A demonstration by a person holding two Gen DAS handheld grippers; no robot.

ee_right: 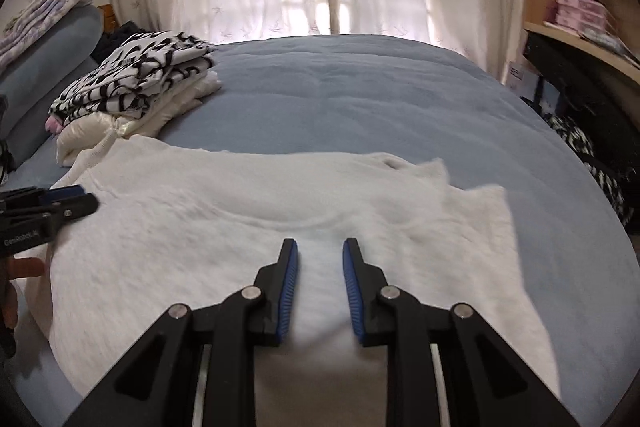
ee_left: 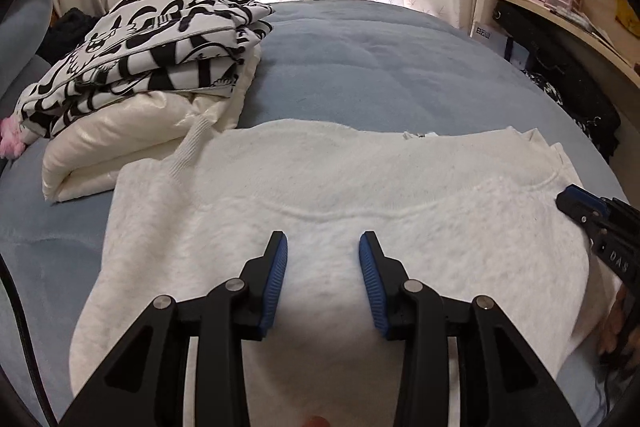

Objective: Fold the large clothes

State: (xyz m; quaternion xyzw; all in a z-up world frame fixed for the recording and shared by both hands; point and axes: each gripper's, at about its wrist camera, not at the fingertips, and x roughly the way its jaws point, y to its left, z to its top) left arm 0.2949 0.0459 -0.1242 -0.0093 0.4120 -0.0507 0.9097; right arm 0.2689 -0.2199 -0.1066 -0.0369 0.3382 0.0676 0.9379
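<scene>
Hovering with jaws spread wide and gripping nothing: left gripper (ee_left: 323, 241) and right gripper (ee_right: 320, 247), white sweatshirt (ee_left: 320, 187) lying spread directly beneath and ahead on the blue bed (ee_left: 380, 67).

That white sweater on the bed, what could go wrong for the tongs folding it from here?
Both the left tongs and the right tongs are open over the white sweater, gripping nothing, so a pinch might catch only the top layer. Its ribbed cuff touches the folded clothes pile, so a fold could drag or topple that. The far right edge looks rumpled and may fold crooked.
</scene>
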